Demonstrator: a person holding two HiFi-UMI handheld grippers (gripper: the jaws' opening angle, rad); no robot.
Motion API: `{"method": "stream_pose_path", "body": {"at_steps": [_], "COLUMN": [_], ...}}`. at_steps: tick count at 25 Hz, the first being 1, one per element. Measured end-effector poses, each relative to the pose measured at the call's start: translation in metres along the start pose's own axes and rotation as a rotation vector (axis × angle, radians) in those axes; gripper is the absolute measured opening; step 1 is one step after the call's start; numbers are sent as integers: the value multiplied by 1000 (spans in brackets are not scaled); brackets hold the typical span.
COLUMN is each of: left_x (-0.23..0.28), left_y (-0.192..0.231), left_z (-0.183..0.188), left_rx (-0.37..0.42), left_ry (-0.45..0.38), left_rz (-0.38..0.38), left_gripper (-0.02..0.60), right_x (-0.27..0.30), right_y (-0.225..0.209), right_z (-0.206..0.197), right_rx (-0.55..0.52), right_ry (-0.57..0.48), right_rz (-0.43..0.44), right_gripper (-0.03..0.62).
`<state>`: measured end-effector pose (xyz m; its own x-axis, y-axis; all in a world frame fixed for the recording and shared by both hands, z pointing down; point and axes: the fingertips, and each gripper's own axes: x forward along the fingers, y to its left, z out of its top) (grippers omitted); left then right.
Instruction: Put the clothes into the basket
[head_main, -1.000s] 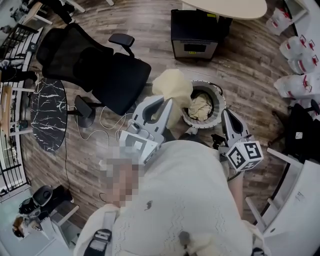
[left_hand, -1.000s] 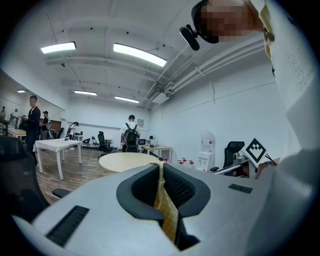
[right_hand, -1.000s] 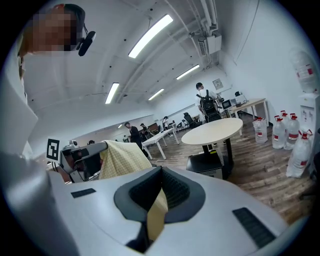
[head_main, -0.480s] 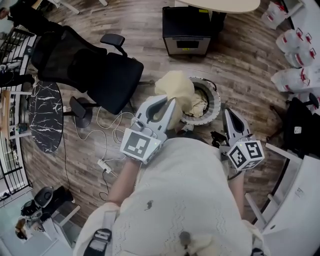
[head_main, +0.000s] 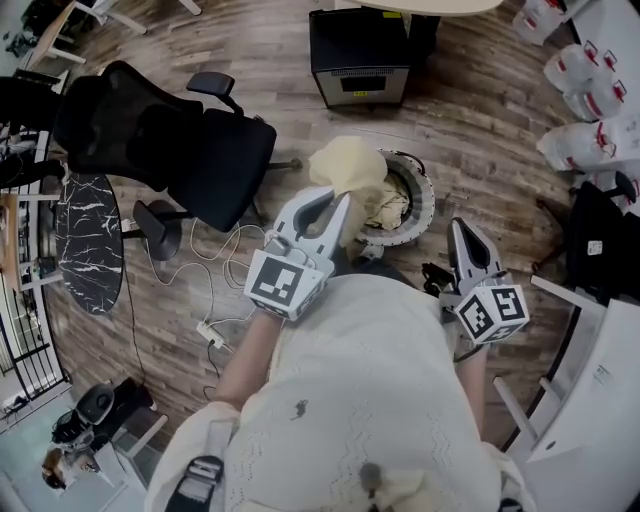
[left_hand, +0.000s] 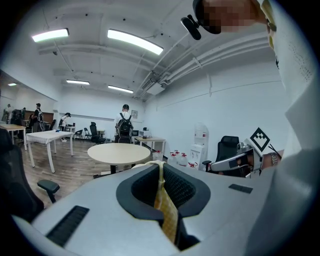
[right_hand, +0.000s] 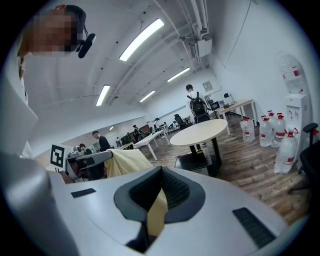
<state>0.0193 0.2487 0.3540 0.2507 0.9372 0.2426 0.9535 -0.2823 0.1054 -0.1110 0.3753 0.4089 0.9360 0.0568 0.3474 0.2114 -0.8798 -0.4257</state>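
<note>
Left claw (head_main: 336, 200) is clenched on a cream cloth (head_main: 350, 168). Its own view shows yellow checked fabric pinched in the slit between the closed jaws.

Near the upper middle of the head view stands the round basket (head_main: 426, 196), and at least one pale garment (head_main: 386, 212) already lies inside it. The held cloth bunches over the basket's left rim, overlapping it in the picture, and has not been dropped in. The task therefore looks partly done: some clothing is in, while this piece is at the edge and has yet to be brought over the opening and let go. No other loose clothes show on the wooden floor (head_main: 480, 130), though the person's torso (head_main: 370, 400) hides the ground at lower centre.

Both arms reach forward from that torso. The left forearm (head_main: 250, 350) runs toward the upper right, with its claw aimed at the basket's left side. The right claw (head_main: 463, 234) sits at middle right, below and right of the basket, near it but apart. It points up the frame with its jaws closed. Its own view shows a pale strip in the slit. Whether that is fabric cannot be told, and the head view shows nothing hanging from it.
</note>
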Motion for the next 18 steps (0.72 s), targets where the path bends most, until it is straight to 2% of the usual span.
{"method": "stream_pose_path", "body": {"at_steps": [9, 18], "left_x": [21, 43], "left_y": [-7, -13], "left_z": [-33, -66], "left_rx": [16, -4], "left_ry": [73, 172], "left_rz": [-42, -63], "left_gripper": [35, 35], "right_x": [-5, -10], "right_y": [-10, -24], "right_z": [5, 5], "right_rx": [-12, 0], "right_ry": [-10, -11], "right_rz": [-22, -36], "right_gripper": [9, 9]}}
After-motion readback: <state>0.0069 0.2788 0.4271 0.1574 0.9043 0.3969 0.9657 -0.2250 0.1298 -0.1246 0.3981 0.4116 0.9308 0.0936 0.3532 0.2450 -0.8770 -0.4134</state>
